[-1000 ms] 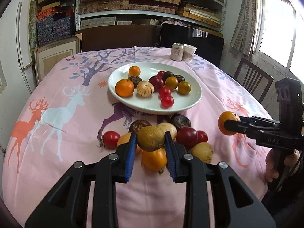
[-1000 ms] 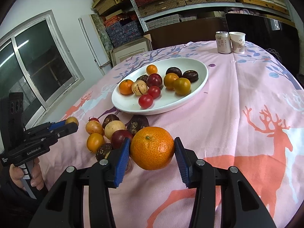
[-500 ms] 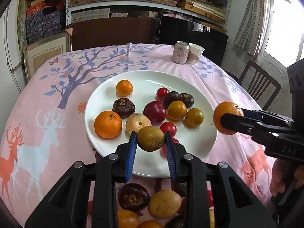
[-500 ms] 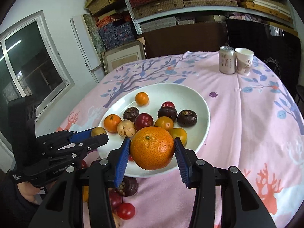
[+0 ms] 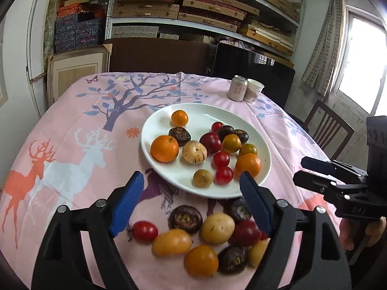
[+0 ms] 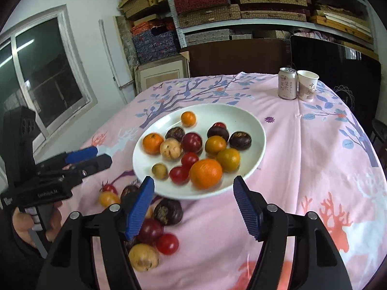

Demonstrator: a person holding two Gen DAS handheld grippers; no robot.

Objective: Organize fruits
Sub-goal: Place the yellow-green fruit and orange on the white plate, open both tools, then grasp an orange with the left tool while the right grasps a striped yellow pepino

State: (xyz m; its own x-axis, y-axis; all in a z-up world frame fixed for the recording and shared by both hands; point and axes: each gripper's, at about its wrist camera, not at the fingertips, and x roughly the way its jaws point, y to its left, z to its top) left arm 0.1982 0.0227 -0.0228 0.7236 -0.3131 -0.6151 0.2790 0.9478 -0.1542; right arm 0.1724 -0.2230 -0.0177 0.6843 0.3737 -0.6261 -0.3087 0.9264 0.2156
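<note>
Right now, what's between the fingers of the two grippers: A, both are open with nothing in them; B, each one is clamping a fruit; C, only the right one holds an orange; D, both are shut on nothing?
A: the left gripper and the right gripper both show blue pads spread wide with nothing between them, while the large orange and the small yellow-brown fruit lie on the white plate.

We see the left hand-held gripper (image 5: 191, 198) with its jaws wide apart and holding nothing, above the near rim of the white plate (image 5: 150, 130). Loose fruits (image 5: 208, 239) lie on the bench (image 5: 60, 120) below it.
</note>
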